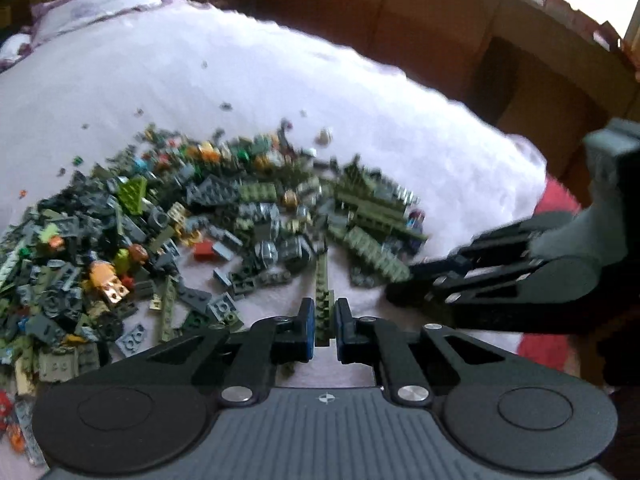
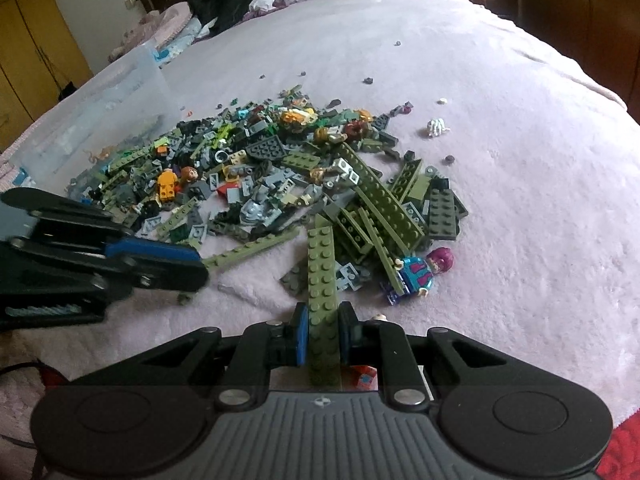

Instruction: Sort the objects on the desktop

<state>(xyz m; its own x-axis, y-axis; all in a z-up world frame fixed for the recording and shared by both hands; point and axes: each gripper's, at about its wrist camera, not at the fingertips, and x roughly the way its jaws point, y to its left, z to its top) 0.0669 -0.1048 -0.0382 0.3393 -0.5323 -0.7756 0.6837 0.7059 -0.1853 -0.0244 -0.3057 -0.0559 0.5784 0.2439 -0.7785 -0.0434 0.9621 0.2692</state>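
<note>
Left gripper (image 1: 324, 322): clamped on a narrow green strip (image 1: 323, 292), pinched near one end so the rest juts out toward the pile (image 1: 168, 220). Seen from the right wrist, same strip (image 2: 256, 249) lying low across the blanket (image 2: 520, 168), far end at the pile's edge — probably gripped there because that end was the free one.

Right gripper (image 2: 323, 334): closed on a wide green plate (image 2: 321, 280), held by its long edges, studs up, far end resting against the heap. Gripping across the width likely keeps a long piece from swinging.

Both pieces long, olive, alike in colour — reads as pulling one kind out of the mix.

Further out: loose bricks, mostly grey and green, heaped mid-blanket; a minifigure (image 2: 420, 272) just right of the plate; a white bit (image 2: 437, 127) apart on the far side. Clear bin (image 2: 100, 120) touching the heap's left edge — likely target for sorted parts. Neither piece lifted clear yet.
</note>
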